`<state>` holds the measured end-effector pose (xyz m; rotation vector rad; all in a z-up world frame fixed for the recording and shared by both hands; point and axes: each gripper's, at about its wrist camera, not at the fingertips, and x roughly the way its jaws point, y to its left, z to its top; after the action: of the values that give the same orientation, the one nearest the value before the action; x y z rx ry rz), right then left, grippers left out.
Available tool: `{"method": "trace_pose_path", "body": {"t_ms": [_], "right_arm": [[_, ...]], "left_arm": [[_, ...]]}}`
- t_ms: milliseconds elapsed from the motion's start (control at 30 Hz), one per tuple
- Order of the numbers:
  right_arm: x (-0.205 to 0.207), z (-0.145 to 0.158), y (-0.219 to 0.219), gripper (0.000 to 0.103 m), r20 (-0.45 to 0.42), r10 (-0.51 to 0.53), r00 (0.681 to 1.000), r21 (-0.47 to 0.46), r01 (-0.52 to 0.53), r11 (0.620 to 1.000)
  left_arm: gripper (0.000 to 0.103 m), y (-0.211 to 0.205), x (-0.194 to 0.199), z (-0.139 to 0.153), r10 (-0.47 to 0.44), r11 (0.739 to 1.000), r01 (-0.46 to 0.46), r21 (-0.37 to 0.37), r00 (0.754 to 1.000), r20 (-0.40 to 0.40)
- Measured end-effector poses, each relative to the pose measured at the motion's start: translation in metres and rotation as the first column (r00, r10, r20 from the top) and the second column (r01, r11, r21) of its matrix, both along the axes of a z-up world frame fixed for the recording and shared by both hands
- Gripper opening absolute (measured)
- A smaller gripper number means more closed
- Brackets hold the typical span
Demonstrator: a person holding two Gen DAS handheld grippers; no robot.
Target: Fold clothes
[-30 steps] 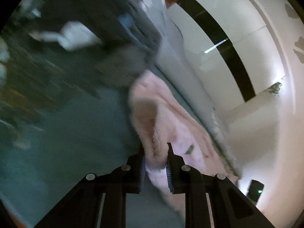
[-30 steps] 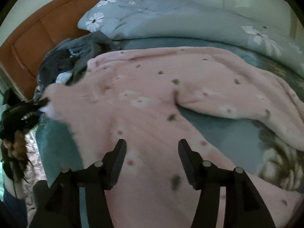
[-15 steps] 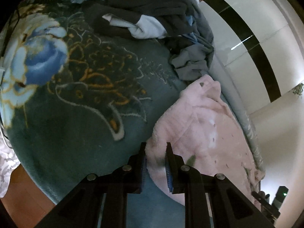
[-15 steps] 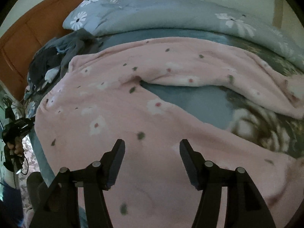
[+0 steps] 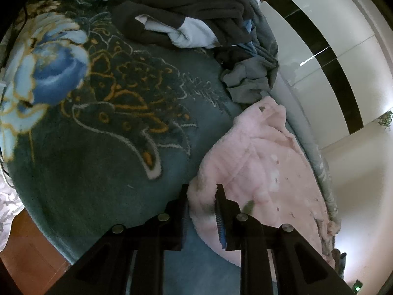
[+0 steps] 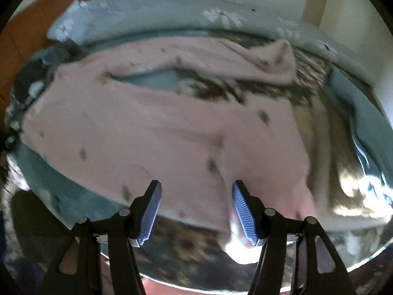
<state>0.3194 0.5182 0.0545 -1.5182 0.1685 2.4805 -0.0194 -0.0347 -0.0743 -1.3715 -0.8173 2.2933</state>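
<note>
Teal plush bedding with a big blue-and-gold flower pattern (image 5: pixel 81 113) covers the bed, and wooden floor shows past its edge at about seven o'clock in the left wrist view. Up at twelve o'clock sits a heap of dark and grey clothes (image 5: pixel 196 17), well apart from the pink fleece garment (image 5: pixel 265 162), which lies spread flat on the blanket from four o'clock toward the wall. The left gripper (image 5: pixel 202 196) has the near corner of that garment between its jaws, which are easing apart with the fleece still bunched in the narrow gap. Over on the right, the blurred view looks down on the same pink garment (image 6: pixel 152 127), one sleeve stretched across at one o'clock just below a pale blue floral quilt (image 6: pixel 221 17). The right gripper (image 6: pixel 196 194) hangs above the fleece with its fingers spread wide, gripping nothing.
</note>
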Motion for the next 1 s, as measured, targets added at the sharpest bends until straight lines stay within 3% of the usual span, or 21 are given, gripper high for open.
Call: {"method": "trace_pose_path", "body": {"t_ms": [133,267,467,700,833,867,933,1000], "right_arm": [[-0.005,-0.024,0.007,0.061,0.037,-0.014,0.999,0.021,0.013,1.0],[-0.011,-0.041,0.008,0.061,0.069,-0.026,0.997,0.1,0.019,0.995],[-0.003,-0.028,0.032,0.061,-0.034,-0.125,0.992,-0.018,0.125,0.992],[-0.017,-0.036,0.048,0.061,-0.018,-0.226,0.974,-0.03,0.225,0.974],[-0.018,-0.034,0.06,0.046,-0.009,-0.265,0.964,-0.068,0.264,0.962],[-0.016,-0.032,0.065,0.039,-0.007,-0.282,0.959,-0.086,0.28,0.956],[-0.014,-0.029,0.072,0.017,-0.001,-0.312,0.95,-0.104,0.31,0.945],[-0.013,-0.025,0.076,0.013,0.007,-0.315,0.949,-0.109,0.314,0.943]], "left_arm": [[0.023,-0.002,0.001,-0.001,0.011,1.0,-0.011,0.013,1.0,0.011],[0.023,-0.003,0.002,-0.002,0.016,1.0,-0.016,0.021,1.0,0.018],[0.023,-0.005,0.002,-0.003,0.02,0.999,-0.021,0.028,0.999,0.025],[0.023,-0.006,0.003,-0.003,0.017,0.999,-0.018,0.038,0.999,0.03],[0.023,-0.009,0.003,-0.005,0.019,0.998,-0.022,0.061,0.999,0.039],[0.023,-0.008,0.003,-0.005,0.019,0.998,-0.022,0.062,0.999,0.037],[0.023,-0.008,0.003,-0.005,0.019,0.998,-0.021,0.061,0.999,0.037],[0.023,-0.008,0.003,-0.005,0.019,0.998,-0.021,0.06,0.999,0.037]]}}
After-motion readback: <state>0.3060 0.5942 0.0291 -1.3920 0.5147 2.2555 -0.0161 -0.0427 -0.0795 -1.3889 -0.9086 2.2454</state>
